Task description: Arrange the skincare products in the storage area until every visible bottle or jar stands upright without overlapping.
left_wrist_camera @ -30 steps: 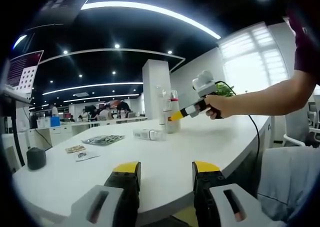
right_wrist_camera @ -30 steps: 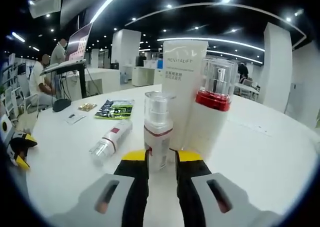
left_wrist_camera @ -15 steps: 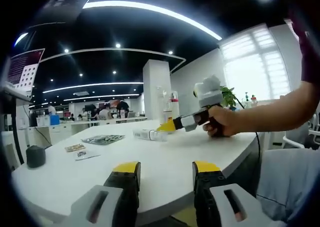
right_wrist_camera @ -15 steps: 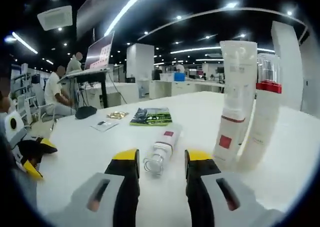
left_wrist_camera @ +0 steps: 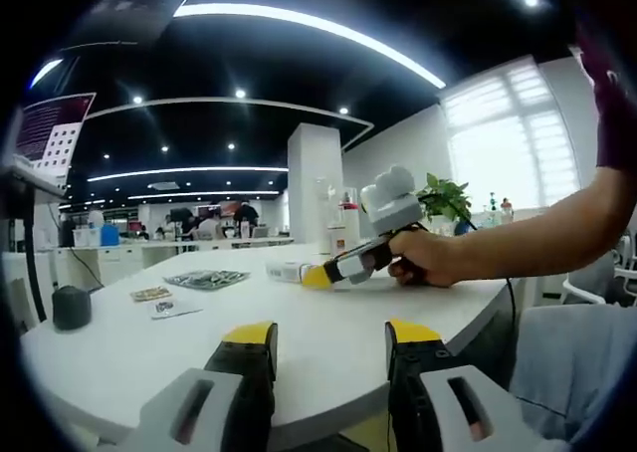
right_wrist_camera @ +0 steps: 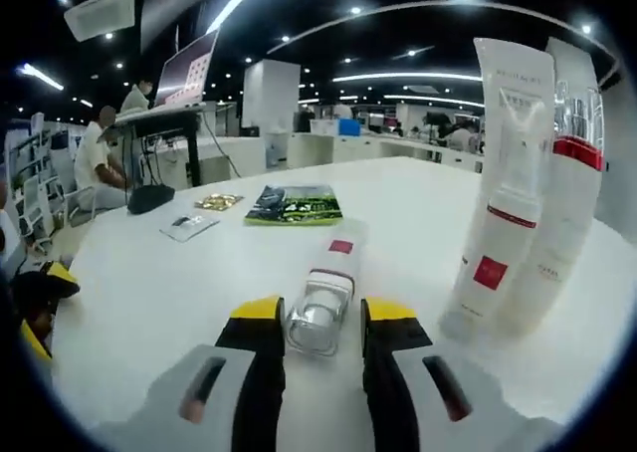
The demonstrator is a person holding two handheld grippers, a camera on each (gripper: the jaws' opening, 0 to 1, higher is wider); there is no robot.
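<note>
A small clear bottle with a red label (right_wrist_camera: 323, 293) lies on its side on the white table (right_wrist_camera: 179, 293). Its cap end sits between the jaws of my right gripper (right_wrist_camera: 323, 318), which is open with a jaw at either side. To the right stand a small pump bottle with a red band (right_wrist_camera: 490, 268), a tall white tube (right_wrist_camera: 513, 104) and a red-collared pump bottle (right_wrist_camera: 569, 223), close together. In the left gripper view a hand (left_wrist_camera: 423, 258) holds the right gripper (left_wrist_camera: 318, 276) at the lying bottle (left_wrist_camera: 284, 270). My left gripper (left_wrist_camera: 328, 338) is open over the table's near edge, holding nothing.
A green magazine (right_wrist_camera: 294, 203), a snack packet (right_wrist_camera: 221, 201) and a card (right_wrist_camera: 187, 226) lie beyond the bottle. A dark object (left_wrist_camera: 72, 308) sits at the table's left end. A person (right_wrist_camera: 95, 163) sits at a far desk. A plant (left_wrist_camera: 443, 195) stands behind the hand.
My right gripper has left the upright bottles, swung left and dropped to the lying bottle, so its cap now sits between the jaws. The left gripper has stayed put.
</note>
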